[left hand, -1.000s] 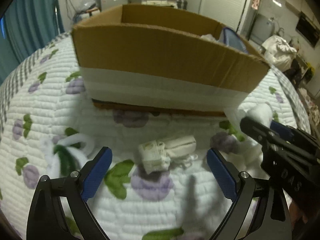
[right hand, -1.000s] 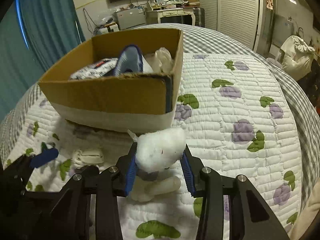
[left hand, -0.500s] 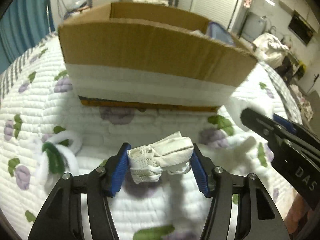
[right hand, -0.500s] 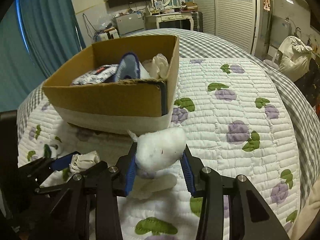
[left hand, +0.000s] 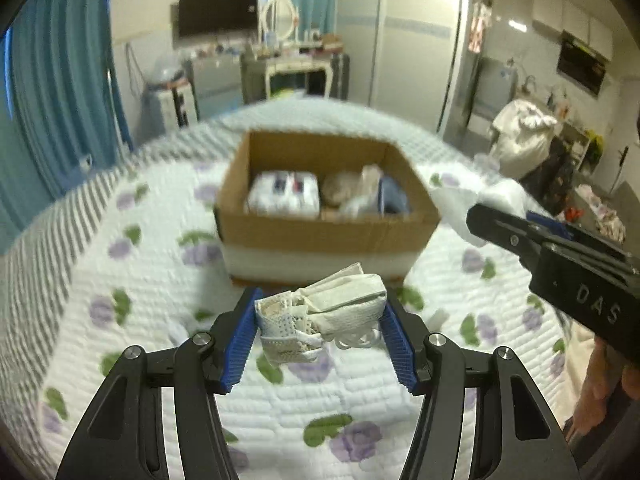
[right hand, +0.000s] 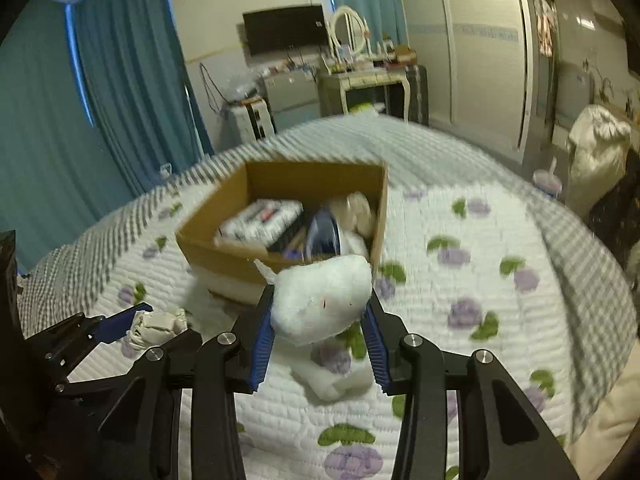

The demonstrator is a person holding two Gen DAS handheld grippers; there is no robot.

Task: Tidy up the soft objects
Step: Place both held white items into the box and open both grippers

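Observation:
My left gripper [left hand: 320,320] is shut on a white folded sock bundle [left hand: 324,314] and holds it in the air above the quilt, in front of the cardboard box [left hand: 320,236]. My right gripper [right hand: 318,320] is shut on a white plush toy [right hand: 320,300], also lifted, its body hanging below the pads. The open box [right hand: 224,256] holds several soft items. The right gripper shows at the right of the left wrist view [left hand: 560,256]. The left gripper with the bundle shows at the lower left of the right wrist view [right hand: 132,324].
The box sits on a white quilted bed cover [left hand: 120,280] with purple and green flower prints. Blue curtains [right hand: 120,80] hang at the left. A dresser and TV [right hand: 284,34] stand behind the bed. A white bag [right hand: 596,148] lies at the right.
The left gripper closed on the sock bundle and lifted it. Both grippers rose well above the bed with their loads; the box now appears lower and farther.

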